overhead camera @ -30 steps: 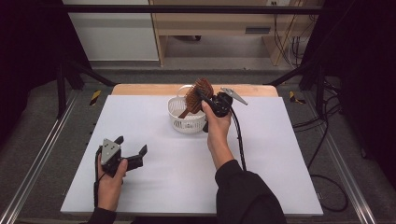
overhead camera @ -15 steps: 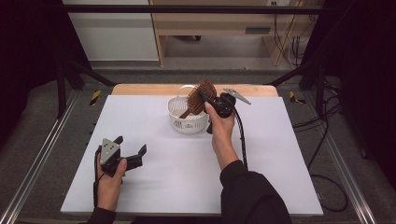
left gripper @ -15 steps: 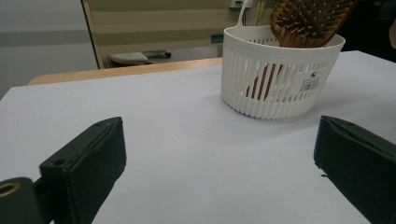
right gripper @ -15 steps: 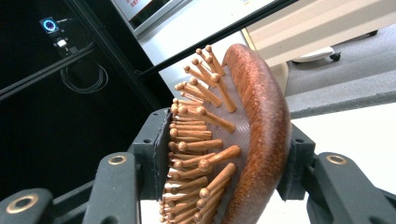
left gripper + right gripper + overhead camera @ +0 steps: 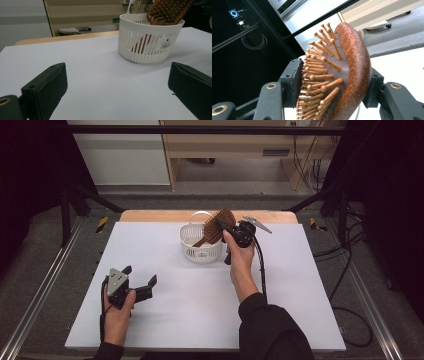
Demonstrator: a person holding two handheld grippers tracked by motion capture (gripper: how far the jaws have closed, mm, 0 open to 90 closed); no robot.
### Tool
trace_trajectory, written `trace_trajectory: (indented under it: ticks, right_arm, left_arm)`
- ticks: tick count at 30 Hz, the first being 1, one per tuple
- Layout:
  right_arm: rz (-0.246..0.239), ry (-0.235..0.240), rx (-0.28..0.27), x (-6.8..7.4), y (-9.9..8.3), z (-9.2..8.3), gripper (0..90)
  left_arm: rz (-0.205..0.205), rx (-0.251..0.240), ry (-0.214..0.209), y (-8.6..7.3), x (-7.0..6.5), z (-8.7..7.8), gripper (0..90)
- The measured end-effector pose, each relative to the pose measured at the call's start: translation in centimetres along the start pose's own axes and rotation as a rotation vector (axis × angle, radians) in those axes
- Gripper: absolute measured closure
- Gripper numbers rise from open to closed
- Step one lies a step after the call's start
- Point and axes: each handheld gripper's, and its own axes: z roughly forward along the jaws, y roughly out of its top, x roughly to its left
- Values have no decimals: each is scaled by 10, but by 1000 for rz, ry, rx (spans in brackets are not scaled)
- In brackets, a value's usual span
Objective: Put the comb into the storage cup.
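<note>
My right claw (image 5: 226, 231), jaws just easing apart, barely brackets the hairbrush (image 5: 218, 226) standing in the basket (image 5: 200, 251): release under way. Left claw (image 5: 141, 281) gapes empty, well short of the basket.

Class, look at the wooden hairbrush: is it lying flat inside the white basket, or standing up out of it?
Standing tilted: the hairbrush has its handle down in the basket, its bristled head above the rim between the right gripper jaws.
</note>
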Motion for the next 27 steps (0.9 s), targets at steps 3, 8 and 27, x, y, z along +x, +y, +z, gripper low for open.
trace_trajectory:
  ticks: [3, 8, 27]
  right_arm:
    - [12, -5, 3, -2, -1, -1, 430]
    - [18, -11, 2, -5, -2, -1, 425]
    - [42, -41, 23, -12, -4, -3, 354]
  left_arm:
    - [0, -1, 0, 0, 0, 0, 25]
    - [0, -1, 1, 0, 0, 0, 25]
    - [-1, 0, -2, 0, 0, 0, 25]
